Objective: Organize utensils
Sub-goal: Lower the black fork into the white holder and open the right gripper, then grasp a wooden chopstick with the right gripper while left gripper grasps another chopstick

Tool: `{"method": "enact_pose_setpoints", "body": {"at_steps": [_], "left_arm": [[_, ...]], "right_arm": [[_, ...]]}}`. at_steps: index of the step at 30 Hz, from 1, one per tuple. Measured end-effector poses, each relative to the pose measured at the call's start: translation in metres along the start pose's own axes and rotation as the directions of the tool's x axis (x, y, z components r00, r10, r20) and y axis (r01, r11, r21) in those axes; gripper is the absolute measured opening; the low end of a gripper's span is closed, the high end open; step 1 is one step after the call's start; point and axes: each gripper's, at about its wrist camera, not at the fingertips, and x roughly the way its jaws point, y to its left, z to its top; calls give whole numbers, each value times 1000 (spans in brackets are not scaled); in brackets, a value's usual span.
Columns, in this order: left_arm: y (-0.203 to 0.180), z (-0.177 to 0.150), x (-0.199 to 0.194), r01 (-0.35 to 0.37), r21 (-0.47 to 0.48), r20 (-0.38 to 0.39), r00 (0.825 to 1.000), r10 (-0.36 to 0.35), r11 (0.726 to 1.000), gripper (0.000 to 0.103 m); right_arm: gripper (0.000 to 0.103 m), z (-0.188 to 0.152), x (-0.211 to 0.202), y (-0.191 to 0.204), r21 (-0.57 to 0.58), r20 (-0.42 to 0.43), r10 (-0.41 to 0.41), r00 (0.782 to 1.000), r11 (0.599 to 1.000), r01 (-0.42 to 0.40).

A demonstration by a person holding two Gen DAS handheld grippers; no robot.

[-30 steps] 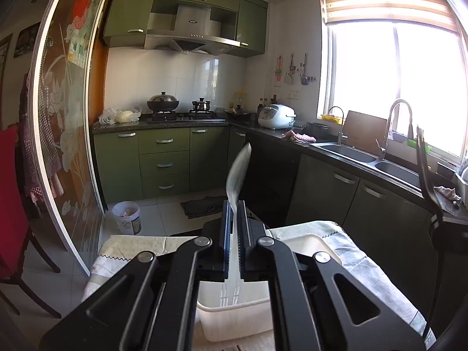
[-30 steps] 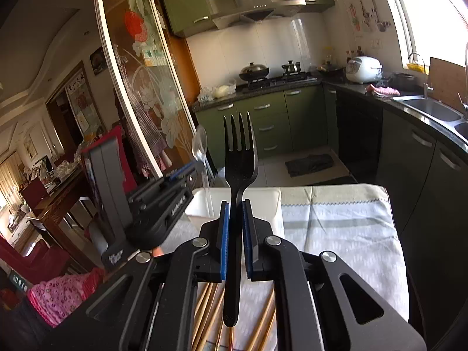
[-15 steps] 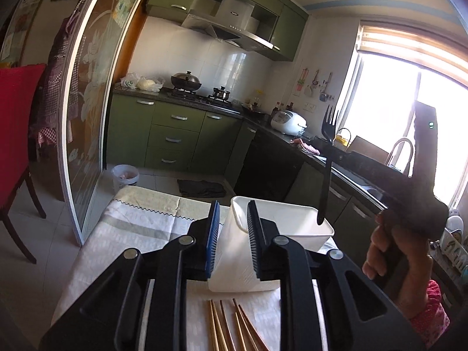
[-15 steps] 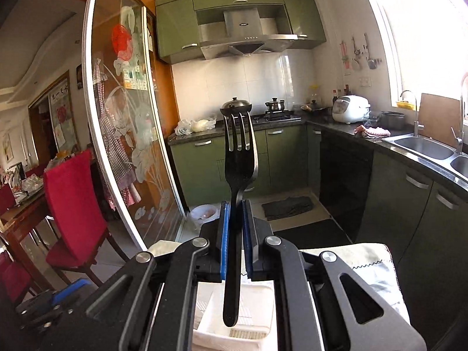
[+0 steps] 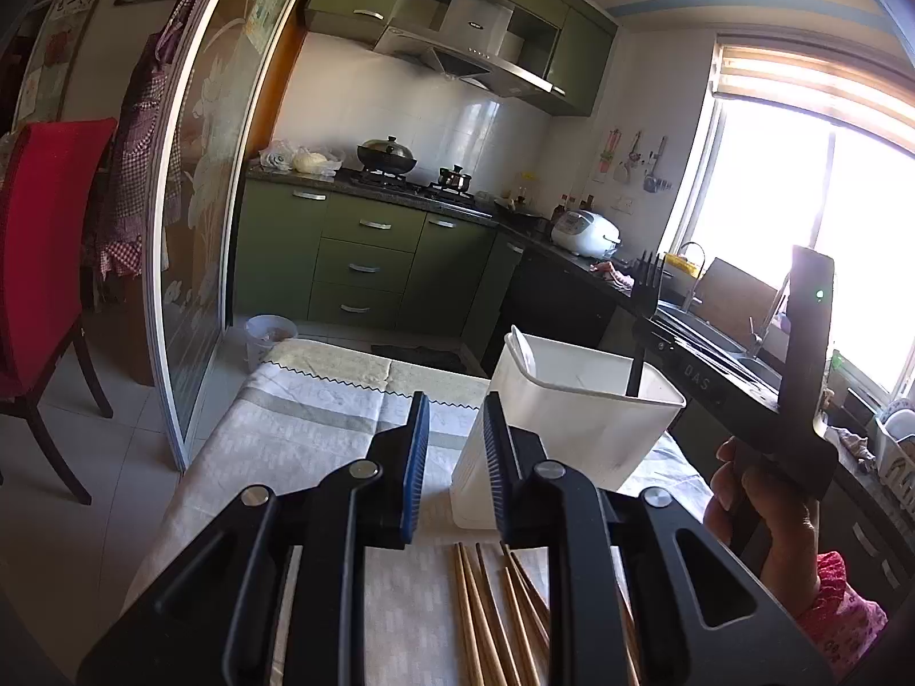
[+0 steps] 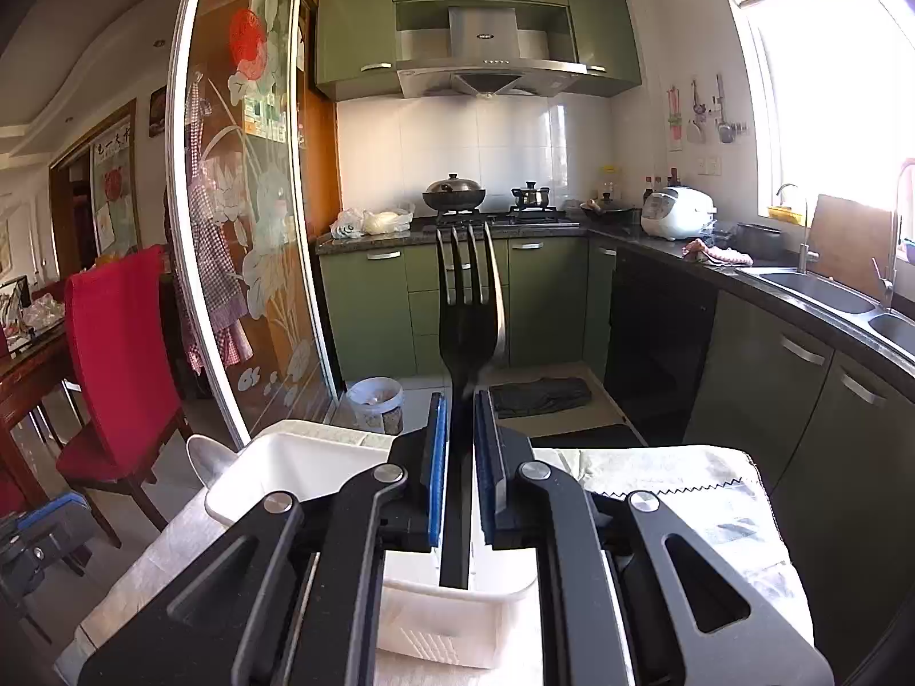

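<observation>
- Green kitchen; clothed table (image 5: 320,417) carrying white bin (image 5: 577,429).
- Right claw (image 6: 457,474) clamped on black fork (image 6: 466,308), upright, handle tip just inside bin's rim.
- Left claw (image 5: 454,457) parted, empty; chopsticks (image 5: 492,611) lying just below, pointing toward bin.
- Spoon (image 5: 523,351) already in bin.

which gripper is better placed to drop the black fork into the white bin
Right. The right gripper already clamps the black fork, handle tip over the white bin. The left gripper is empty.

"DAS" on right claw (image 5: 645,337) body
</observation>
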Motion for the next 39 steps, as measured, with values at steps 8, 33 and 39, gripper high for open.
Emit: {"method": "enact_pose_setpoints", "body": {"at_steps": [8,33,39], "left_arm": [[-6,-4,-10,-8,50,-40,999,10,999,19],[-17,-74,82,-22,51,-739,672,52,998,19],[-21,-78,96,-45,88,-766,635,96,995,19]], "right_arm": [[16,2,-27,3,-3,-1,-3,1000,1000,3],[23,-125,-29,-32,107,-766,84,637,994,-4],[23,-116,-34,-41,114,-760,92,643,993,-7]]}}
